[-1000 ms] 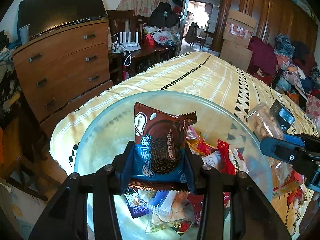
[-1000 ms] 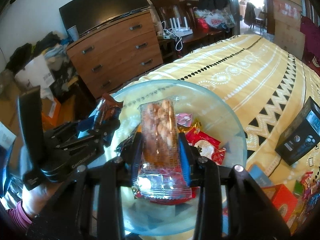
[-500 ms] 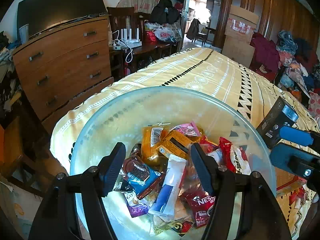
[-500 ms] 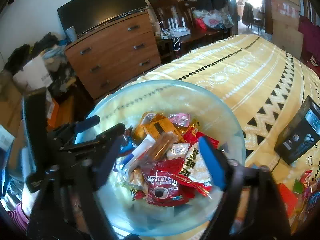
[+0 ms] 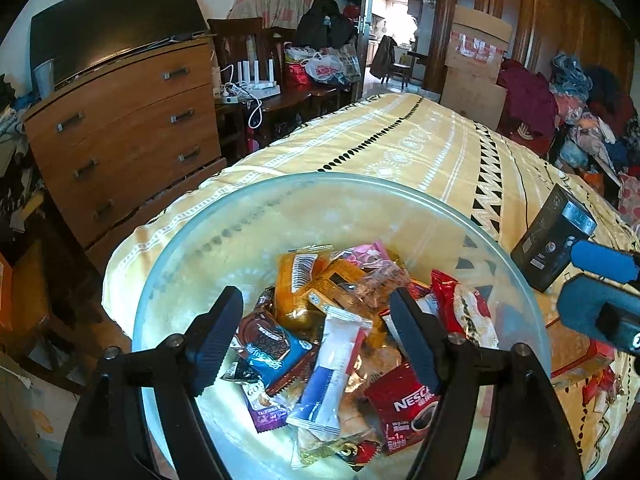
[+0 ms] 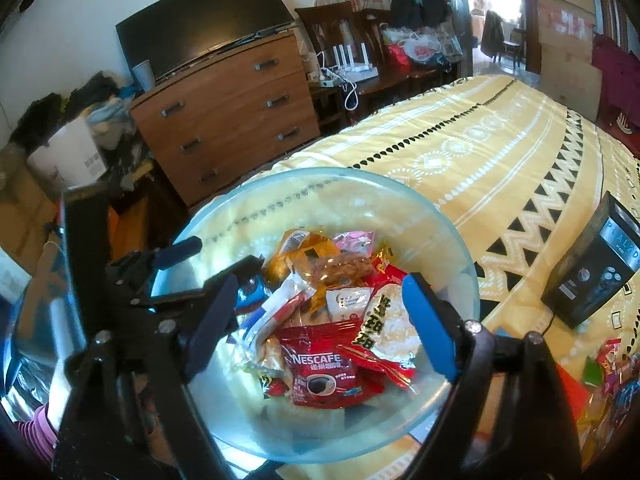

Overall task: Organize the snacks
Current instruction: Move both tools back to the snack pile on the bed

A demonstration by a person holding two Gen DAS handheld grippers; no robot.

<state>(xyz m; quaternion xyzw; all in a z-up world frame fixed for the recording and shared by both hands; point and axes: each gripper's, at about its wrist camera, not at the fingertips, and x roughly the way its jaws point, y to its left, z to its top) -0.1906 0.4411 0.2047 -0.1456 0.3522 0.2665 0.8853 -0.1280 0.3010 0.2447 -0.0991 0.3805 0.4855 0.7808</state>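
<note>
**Snacks piled in glass bowl; both tools released**

Snacks (image 5: 332,332) lie heaped in the glass bowl (image 5: 224,240), which sits on the bed's yellow patterned cover (image 5: 420,148). Pile contents, left wrist view: a brown-and-blue cookie packet (image 5: 268,346) at 9 o'clock of the heap, a white-and-blue stick pack (image 5: 332,372) in the centre, a red Nescafe sachet (image 5: 404,404) at 5 o'clock, orange wrappers (image 5: 298,284) at 12 o'clock.

Left tool (image 5: 316,340): jaws spread wide above the heap, nothing between them. Right tool (image 6: 320,328): likewise released, jaws apart over the bowl, empty. In the right wrist view the left tool (image 6: 208,260) shows at 9 o'clock, over the bowl's rim.

Black box (image 6: 596,264) stands on the bed cover at 3 o'clock of the bowl, well apart. More loose packets (image 6: 608,372) lie at 4 o'clock near the frame edge. Wooden dresser (image 5: 120,128) stands beyond the bed at 10 o'clock.
</note>
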